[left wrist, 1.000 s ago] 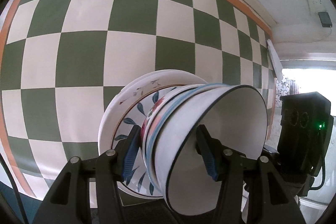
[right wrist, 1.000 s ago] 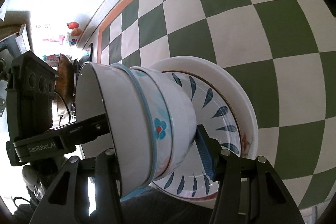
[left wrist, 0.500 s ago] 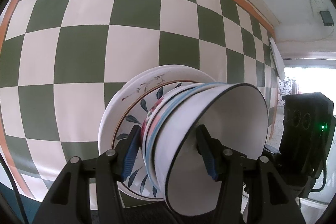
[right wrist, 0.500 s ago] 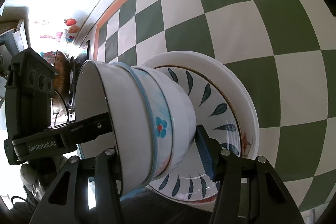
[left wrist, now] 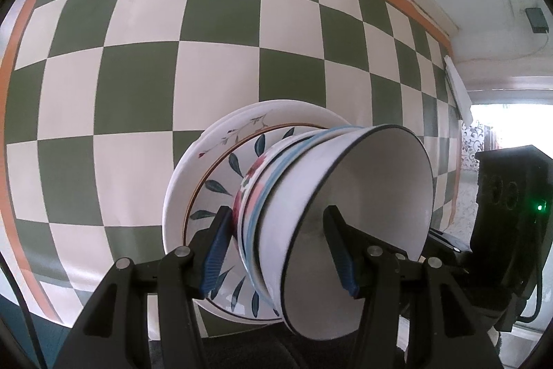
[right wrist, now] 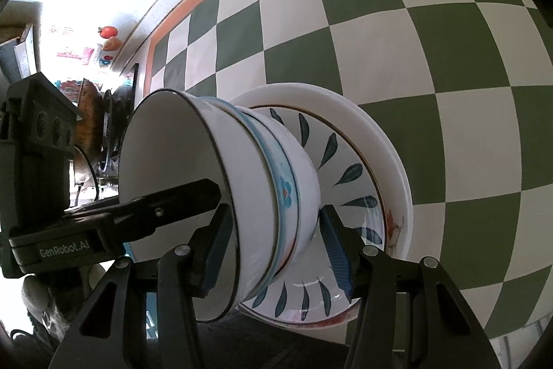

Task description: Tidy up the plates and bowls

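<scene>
Three nested bowls [left wrist: 363, 196], the top one white with a dark rim, sit on a leaf-patterned plate [left wrist: 221, 189], which lies on a larger white plate [left wrist: 193, 168]. My left gripper [left wrist: 278, 248] is shut on the near wall of the bowl stack, one blue pad inside the top bowl and one under the lowest bowl. From the opposite side my right gripper [right wrist: 276, 248] is shut on the bowl stack [right wrist: 262, 182] the same way, over the leaf plate [right wrist: 349, 175]. The left gripper's finger [right wrist: 166, 206] shows reaching into the top bowl.
A green and white checked cloth [left wrist: 138, 75] with an orange border covers the table. A white wall with a small dark box [left wrist: 534, 19] stands beyond the border. Pans and kitchen clutter [right wrist: 90, 113] crowd the far left in the right wrist view.
The right wrist view has tipped a little, and the stack sits slightly higher in it. Both grips on the bowls look the same.
</scene>
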Motion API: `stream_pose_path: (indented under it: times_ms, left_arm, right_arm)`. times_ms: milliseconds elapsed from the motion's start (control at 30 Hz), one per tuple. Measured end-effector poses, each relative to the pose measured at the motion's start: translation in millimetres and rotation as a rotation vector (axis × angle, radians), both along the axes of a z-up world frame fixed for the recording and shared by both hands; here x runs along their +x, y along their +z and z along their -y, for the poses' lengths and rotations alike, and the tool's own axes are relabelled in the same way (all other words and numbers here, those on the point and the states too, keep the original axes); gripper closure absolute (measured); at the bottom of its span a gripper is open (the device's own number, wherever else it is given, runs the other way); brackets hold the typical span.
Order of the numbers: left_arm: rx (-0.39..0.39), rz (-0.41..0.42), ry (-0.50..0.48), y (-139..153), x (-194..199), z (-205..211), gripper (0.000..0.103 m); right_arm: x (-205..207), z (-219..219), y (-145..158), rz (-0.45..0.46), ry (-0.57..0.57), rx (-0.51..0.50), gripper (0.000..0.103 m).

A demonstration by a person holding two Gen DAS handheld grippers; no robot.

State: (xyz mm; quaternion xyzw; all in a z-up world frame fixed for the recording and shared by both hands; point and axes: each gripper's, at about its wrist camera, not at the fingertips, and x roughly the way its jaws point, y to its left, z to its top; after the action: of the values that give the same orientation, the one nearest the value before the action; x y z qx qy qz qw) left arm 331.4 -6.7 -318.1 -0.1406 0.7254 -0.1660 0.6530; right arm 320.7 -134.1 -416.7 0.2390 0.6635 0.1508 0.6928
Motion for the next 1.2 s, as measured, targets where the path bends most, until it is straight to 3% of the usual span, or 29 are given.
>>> stream_pose_path:
  times_ms: [533,667,700,733,767,800,967,1200]
  left_arm:
    - [0.162,0.155,-0.04,52.6,-29.2,-5.5,0.05]
    - [0.197,0.218,-0.039,66.6,-36.5,-8.2,0.022]
    - [0.206,0.234,-0.037,70.4,-38.3,-9.7,0.011]
    - [0.212,0.252,-0.036,74.7,-39.9,-10.9,0.008]
    - [0.219,0.268,-0.031,79.0,-41.5,-13.1,0.005]
    - [0.227,0.286,-0.027,83.3,-42.9,-14.3,0.004]
    - [0.268,0.378,-0.017,103.0,-51.3,-18.6,0.004]
    - [0.285,0.44,-0.011,125.8,-67.1,-22.6,0.002]
  right_arm:
    - [-26.8,-6.3,51.1,0.077,0.031,-0.136,0.047]
    - [-39.1,-5.6,72.2,0.114,0.028,-0.205,0.047]
    - [-42.0,-5.6,76.7,0.118,0.027,-0.214,0.046]
    - [-45.6,-5.6,81.7,0.122,0.023,-0.22,0.038]
    - [-48.9,-5.5,86.1,0.123,0.019,-0.227,0.023]
    - [-52.2,-6.1,90.9,0.127,0.017,-0.237,0.017]
    - [-67.1,-9.1,115.6,0.182,-0.014,-0.322,0.012]
    - [-81.3,-8.8,142.8,0.246,-0.07,-0.405,0.007]
